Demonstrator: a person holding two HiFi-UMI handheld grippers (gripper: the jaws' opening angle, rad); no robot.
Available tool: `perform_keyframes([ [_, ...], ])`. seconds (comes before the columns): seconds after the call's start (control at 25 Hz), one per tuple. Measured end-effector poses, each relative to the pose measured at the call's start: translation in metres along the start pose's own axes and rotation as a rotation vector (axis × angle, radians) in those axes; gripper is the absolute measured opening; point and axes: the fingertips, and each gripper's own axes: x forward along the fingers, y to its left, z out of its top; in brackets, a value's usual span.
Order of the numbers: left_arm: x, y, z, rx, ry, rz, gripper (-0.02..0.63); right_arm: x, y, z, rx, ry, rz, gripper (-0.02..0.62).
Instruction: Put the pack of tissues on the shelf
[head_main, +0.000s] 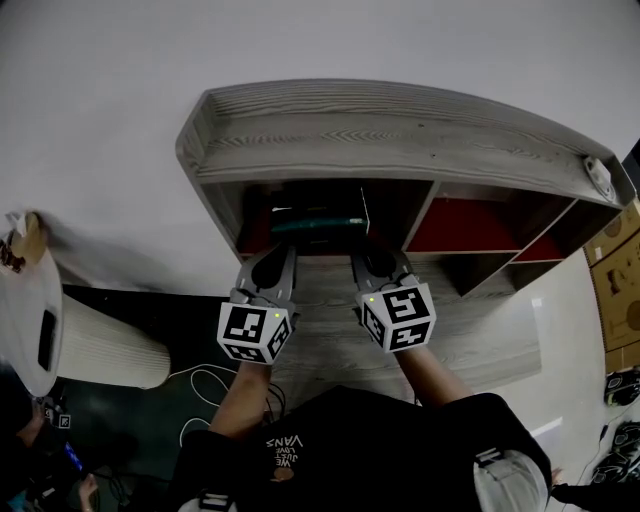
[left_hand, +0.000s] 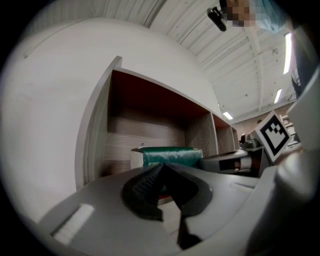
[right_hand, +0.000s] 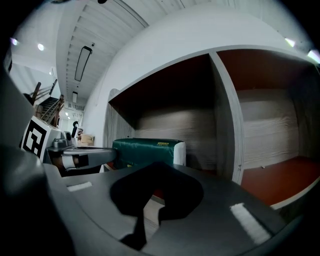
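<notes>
Tissues first: I see the green pack of tissues (head_main: 318, 224) lying inside the shelf (head_main: 400, 130), on the red floor of its leftmost compartment. My left gripper (head_main: 280, 256) and right gripper (head_main: 372, 258) sit just before it, apart from it, both jaws pressed together on nothing

One pack (head_main: 318, 224), one shelf (head_main: 400, 130), two tools (head_main: 283, 252) (head_main: 368, 252)

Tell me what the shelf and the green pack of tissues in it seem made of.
The shelf looks like pale grey matte wood-grain board, perhaps laminate: streaky grain lines show. The pack of tissues: seemingly glossy dark-green plastic film, with sheen and creases.
</notes>
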Motion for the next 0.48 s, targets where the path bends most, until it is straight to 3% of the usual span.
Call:
perform_keyframes([
  [0.48, 0.019, 0.015, -0.001, -0.021, 0.057, 0.016, 0.052, 0.019, -0.005, 0.001, -0.03, 0.048, 0.007, 0.003],
])
